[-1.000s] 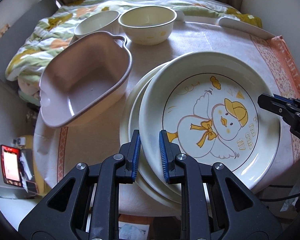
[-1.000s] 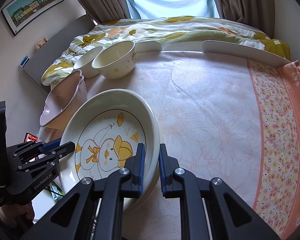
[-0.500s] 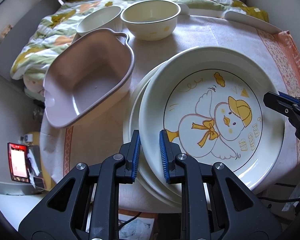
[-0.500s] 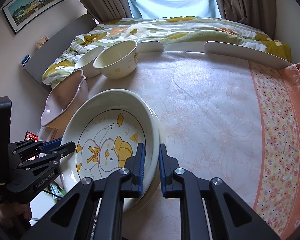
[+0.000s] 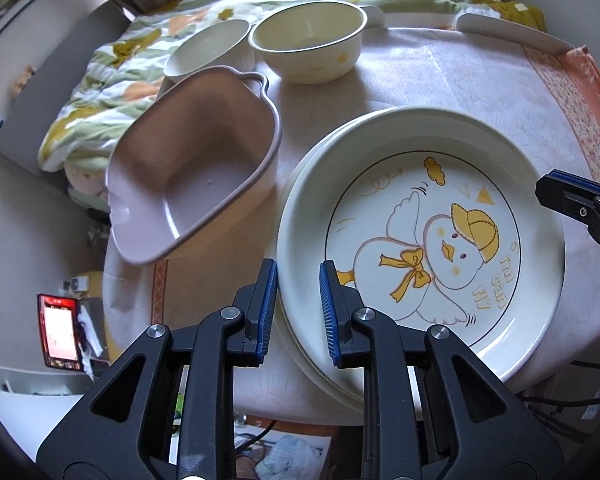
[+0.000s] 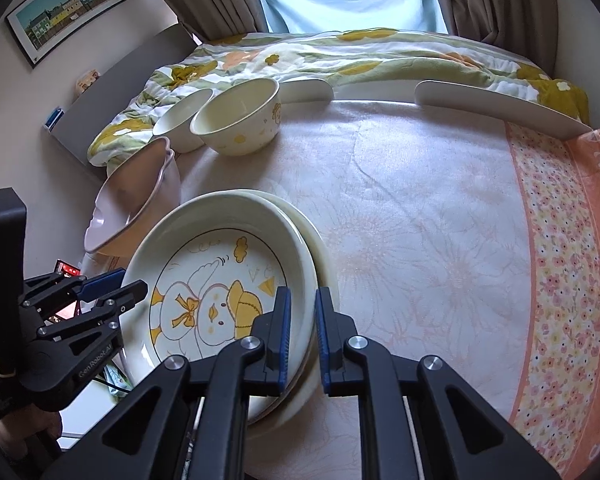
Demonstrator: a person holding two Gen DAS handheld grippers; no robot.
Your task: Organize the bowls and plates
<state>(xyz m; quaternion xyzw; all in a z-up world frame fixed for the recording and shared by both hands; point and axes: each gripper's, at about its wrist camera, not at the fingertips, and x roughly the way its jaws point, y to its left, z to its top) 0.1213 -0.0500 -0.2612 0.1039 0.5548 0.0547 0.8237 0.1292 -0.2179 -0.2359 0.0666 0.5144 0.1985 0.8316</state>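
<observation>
Both the left gripper [image 5: 298,312] and right gripper [image 6: 301,338] are still clamping the duck plate's [image 5: 440,240] opposite rims, now seating it on the lower-centre stack.

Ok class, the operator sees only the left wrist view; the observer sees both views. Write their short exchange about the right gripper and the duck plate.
Operator: I only see the tip of the right gripper. Is it gripping the duck plate?
Observer: Yes. Its jaws are closed on the rim, one inside the plate, one outside.
Operator: Is anything under the plate on that side?
Observer: A lower plate pokes out past the duck plate's rim there, resting on the tablecloth.
</observation>
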